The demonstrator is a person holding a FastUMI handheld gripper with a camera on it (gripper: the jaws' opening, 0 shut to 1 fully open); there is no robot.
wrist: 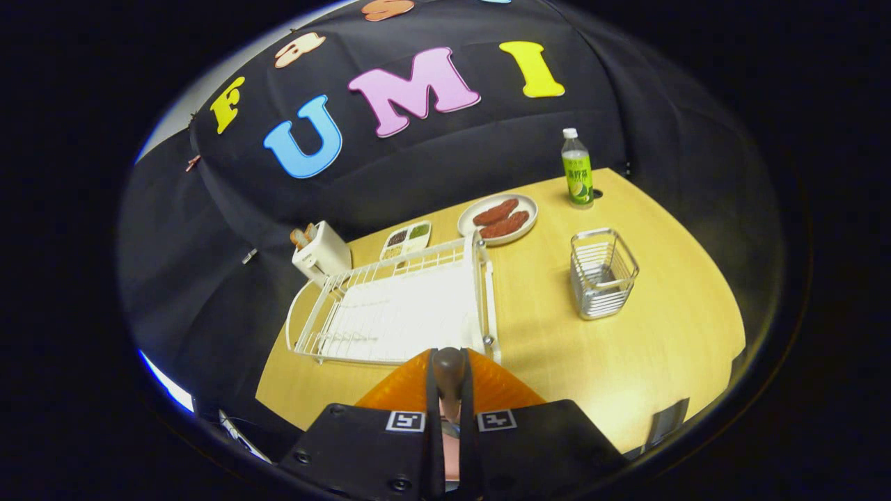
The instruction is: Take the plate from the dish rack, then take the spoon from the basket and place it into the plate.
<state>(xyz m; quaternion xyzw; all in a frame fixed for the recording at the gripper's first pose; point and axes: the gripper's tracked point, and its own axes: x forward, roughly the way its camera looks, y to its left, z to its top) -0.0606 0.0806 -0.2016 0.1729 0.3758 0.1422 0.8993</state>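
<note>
At the far left of the table [626,348] a white toaster [320,254] stands against the cloth wall; just beside it lies the white wire dish rack [397,309], with no plate standing in it; beyond the rack's far edge sit a small divided dish [407,240] and a white plate of brown food [466,219], neither part of the job

Just ahead of the rack's near edge, under the gripper [449,379], lies the orange plate [501,390]; it looks ribbed, stiff and light, probably plastic, so it may skid on the smooth wood if the spoon is pushed down onto it rather than let go just above it

Between the fingers [433,390] stands the spoon [449,365]; its rounded dark brown end pokes out past the fingertips, and a pale pink length runs back between them; it seems thin, rigid and light, and its round smooth handle could roll or slip, so a hold across the shaft is the sensible one; the jaws are nearly closed, with only the spoon's width between them, and both fingers press on its sides; which end is the bowl cannot be told

Further right the wire basket [602,275] stands well apart from the plate, and seems to hold nothing; beyond it, near the wall, stands a green-labelled bottle [577,170]
</note>
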